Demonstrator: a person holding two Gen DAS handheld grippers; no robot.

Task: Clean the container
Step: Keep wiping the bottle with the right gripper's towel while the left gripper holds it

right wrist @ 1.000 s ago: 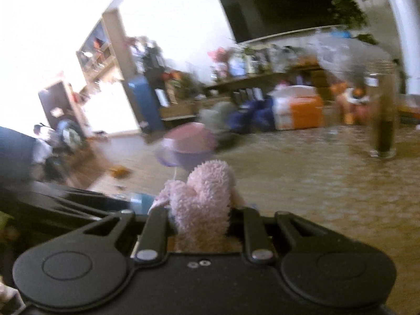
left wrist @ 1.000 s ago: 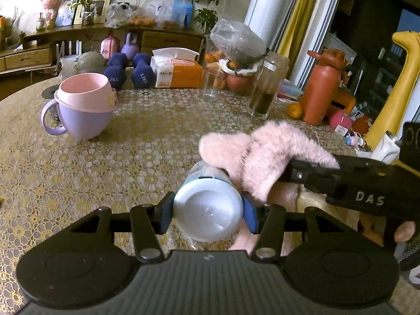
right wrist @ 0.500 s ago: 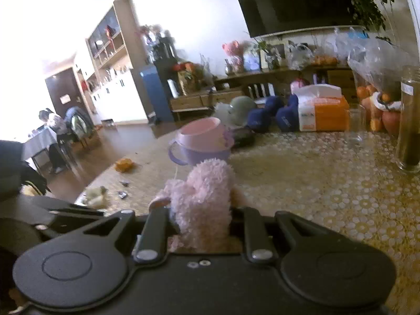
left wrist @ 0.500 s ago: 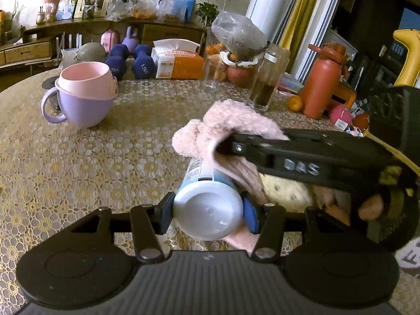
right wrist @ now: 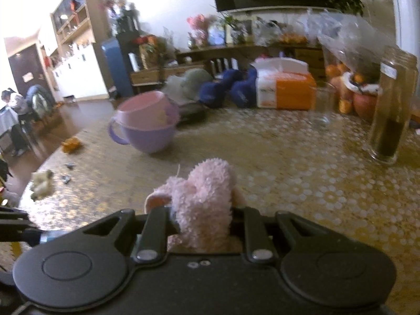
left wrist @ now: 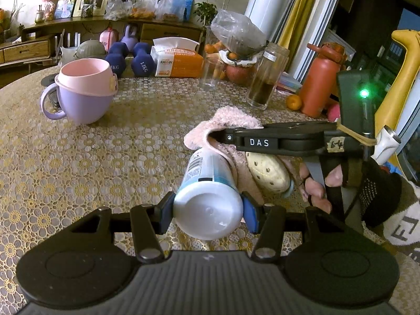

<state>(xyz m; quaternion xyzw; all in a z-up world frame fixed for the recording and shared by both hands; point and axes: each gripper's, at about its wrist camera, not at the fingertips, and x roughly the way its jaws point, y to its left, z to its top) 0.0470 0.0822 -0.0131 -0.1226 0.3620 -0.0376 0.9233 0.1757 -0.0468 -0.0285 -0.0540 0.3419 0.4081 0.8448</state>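
Gold lace-patterned cloth is covering the worktop [left wrist: 110, 157], which is carrying a good deal around the work area. A lilac mug with a pink inner cup [left wrist: 84, 92] is standing at the far left. Behind it, two navy dumbbells [left wrist: 131, 59] and an orange tissue pack [left wrist: 178, 61] are lying along the far edge. An empty drinking glass [left wrist: 211, 72] and a tall glass jar with dark contents [left wrist: 266, 78] are standing upright beyond the container, well apart from it. An orange-red flask [left wrist: 319, 84] is standing at the far right with a small orange fruit [left wrist: 293, 102] just beside its base. A bagged fruit bowl [left wrist: 237, 60] is sitting behind the glass.

The container, a white bottle with a blue-printed label [left wrist: 207, 183], is lying on its side, base toward the left wrist camera. The left hand-held gripper [left wrist: 207, 210] is pinching it, blue pads pressing on both sides near the base.

The right hand-held gripper [left wrist: 218, 134] is reaching across from the right, its fingers pressed together on a pink fluffy cloth [left wrist: 231, 120]. The cloth is draping over the far end and right flank of the bottle and touching it. A cream perforated object [left wrist: 266, 173] is lying just beside the bottle under the right tool; what it is cannot be told. The person's right hand [left wrist: 319, 183], in a dark sleeve, is gripping the handle below. In the right wrist view the cloth [right wrist: 204, 199] is bunching up between the closed fingers, and the picture is blurred.
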